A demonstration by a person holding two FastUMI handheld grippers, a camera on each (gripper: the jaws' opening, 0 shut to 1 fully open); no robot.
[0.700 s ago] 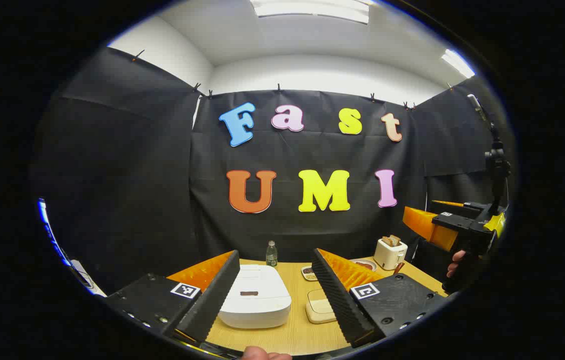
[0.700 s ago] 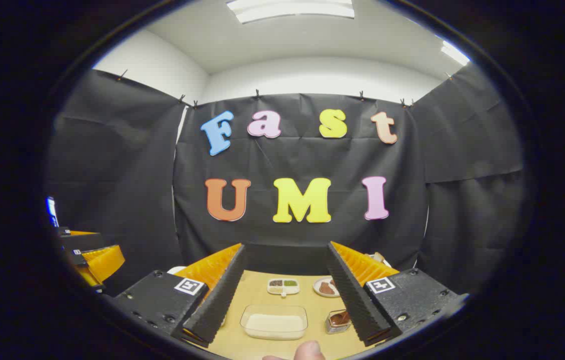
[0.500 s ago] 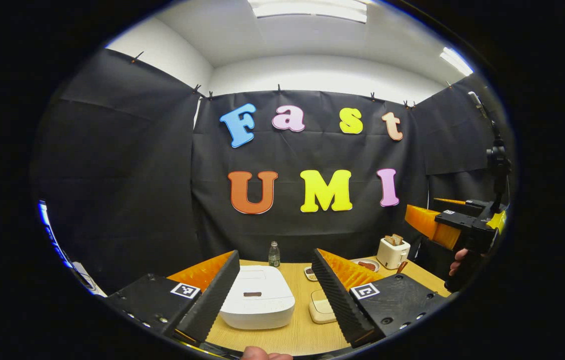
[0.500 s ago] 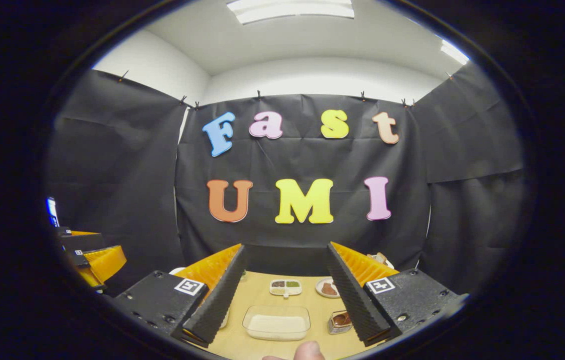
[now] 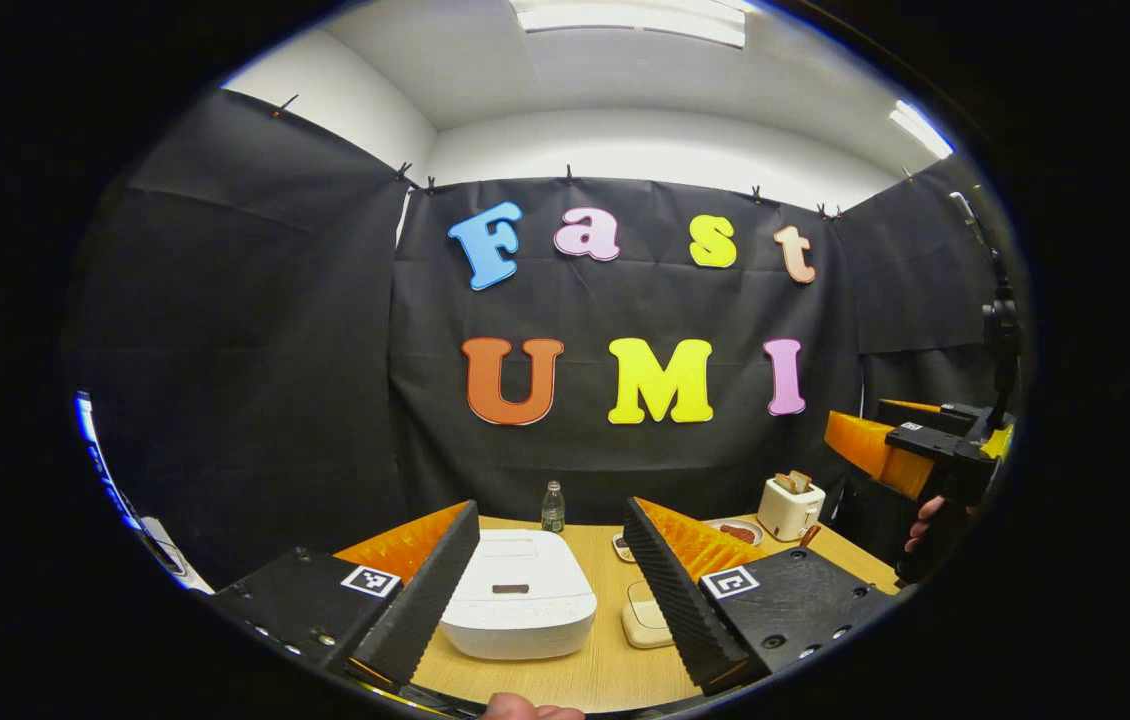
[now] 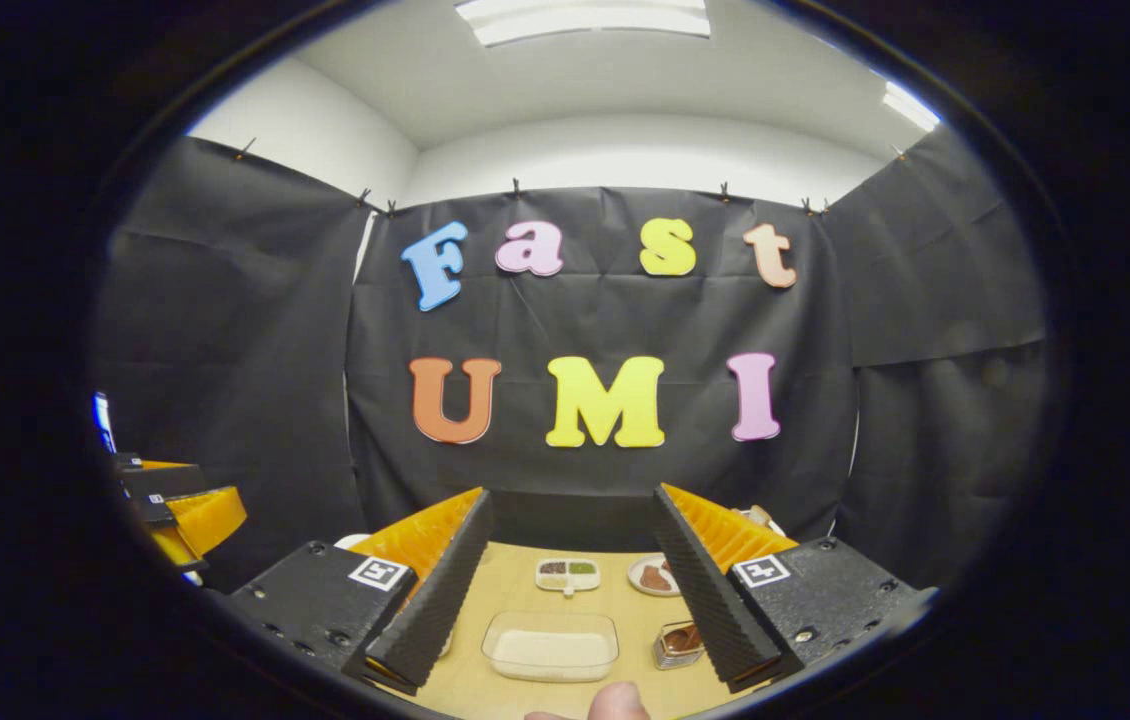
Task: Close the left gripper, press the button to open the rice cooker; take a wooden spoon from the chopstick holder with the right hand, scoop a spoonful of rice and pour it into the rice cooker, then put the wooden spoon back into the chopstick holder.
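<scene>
The cooker [image 5: 517, 593] is white with a dark strip on its lid, the table [image 5: 595, 660] pale wood-grained, the toaster [image 5: 791, 507] cream, the tray [image 6: 551, 645] clear.

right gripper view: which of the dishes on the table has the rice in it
The clear rectangular container nearest the right gripper, filled with pale grains. The divided dish and the round plate behind it hold darker food.

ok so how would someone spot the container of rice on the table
On the wooden table, look in front of the small divided dish. There sits the clear container of rice, the one see-through tub with a flat white layer inside.
</scene>
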